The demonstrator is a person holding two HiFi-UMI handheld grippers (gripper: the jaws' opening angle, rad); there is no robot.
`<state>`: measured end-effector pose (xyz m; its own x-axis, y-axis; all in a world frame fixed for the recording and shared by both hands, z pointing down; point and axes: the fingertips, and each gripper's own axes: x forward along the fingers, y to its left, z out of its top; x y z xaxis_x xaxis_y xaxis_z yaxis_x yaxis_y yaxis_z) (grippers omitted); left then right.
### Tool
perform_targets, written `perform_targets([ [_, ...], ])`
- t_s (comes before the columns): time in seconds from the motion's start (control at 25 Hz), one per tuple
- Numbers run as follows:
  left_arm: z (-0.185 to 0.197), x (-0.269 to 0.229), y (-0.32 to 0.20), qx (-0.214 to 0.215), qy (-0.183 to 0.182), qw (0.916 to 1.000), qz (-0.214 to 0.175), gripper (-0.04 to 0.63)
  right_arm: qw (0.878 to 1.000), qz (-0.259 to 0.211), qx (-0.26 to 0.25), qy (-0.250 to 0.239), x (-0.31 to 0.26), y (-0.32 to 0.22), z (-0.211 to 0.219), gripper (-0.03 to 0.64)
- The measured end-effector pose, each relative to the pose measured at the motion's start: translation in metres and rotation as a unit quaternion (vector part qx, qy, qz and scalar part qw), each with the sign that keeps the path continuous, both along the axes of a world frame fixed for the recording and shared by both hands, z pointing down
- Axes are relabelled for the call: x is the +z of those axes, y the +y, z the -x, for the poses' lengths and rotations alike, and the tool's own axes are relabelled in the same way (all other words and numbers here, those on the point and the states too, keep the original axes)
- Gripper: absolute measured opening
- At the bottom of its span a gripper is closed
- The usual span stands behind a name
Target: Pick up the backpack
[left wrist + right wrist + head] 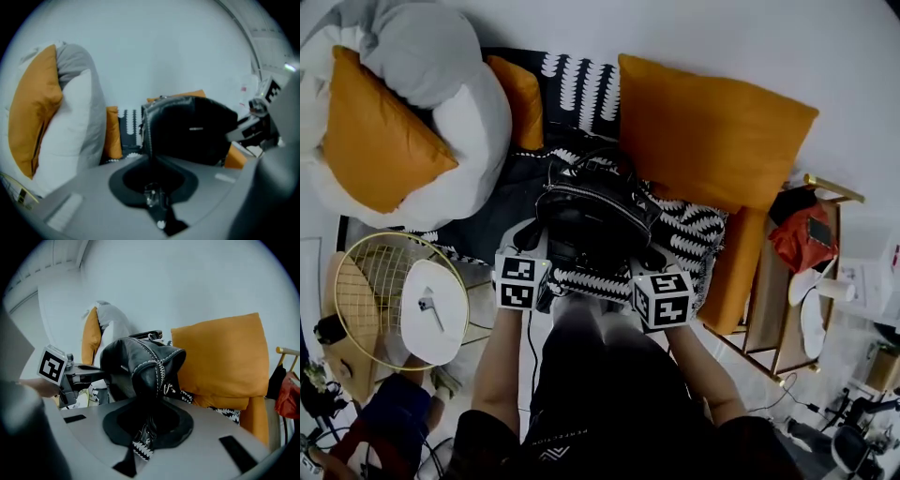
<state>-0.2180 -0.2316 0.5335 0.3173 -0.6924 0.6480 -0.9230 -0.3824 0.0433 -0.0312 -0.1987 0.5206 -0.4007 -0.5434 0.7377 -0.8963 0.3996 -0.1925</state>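
The black leather backpack (595, 211) hangs lifted above the sofa's black-and-white throw (694, 230), between my two grippers. My left gripper (542, 270) grips it from the left: in the left gripper view its jaws (152, 190) are shut on a dark strap with a metal buckle (152, 196), and the backpack's body (187, 133) rises just beyond. My right gripper (645, 279) holds the right side; its jaws (146, 430) are shut on a strap with a black-and-white patterned end (142, 448) under the backpack (140, 369).
A big orange cushion (708, 131) stands behind the backpack, with grey, white and orange pillows (403, 131) at the left. A round gold wire table (389, 300) stands at the lower left, and a wooden rack with a red bag (802, 239) at the right.
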Motion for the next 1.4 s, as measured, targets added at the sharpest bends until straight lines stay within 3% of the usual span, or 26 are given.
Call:
perform_targets([
  [0.76,0.004,-0.102,0.013,-0.029,-0.001,0.9974,-0.066,0.035,0.996,-0.084,-0.019,-0.032,-0.096,-0.014,0.002,0.031],
  [1.4,0.006,-0.171,0.024,-0.044,0.006,0.9891,-0.14,0.032,0.986,-0.154,-0.025,-0.059,-0.16,-0.018,0.004,0.031],
])
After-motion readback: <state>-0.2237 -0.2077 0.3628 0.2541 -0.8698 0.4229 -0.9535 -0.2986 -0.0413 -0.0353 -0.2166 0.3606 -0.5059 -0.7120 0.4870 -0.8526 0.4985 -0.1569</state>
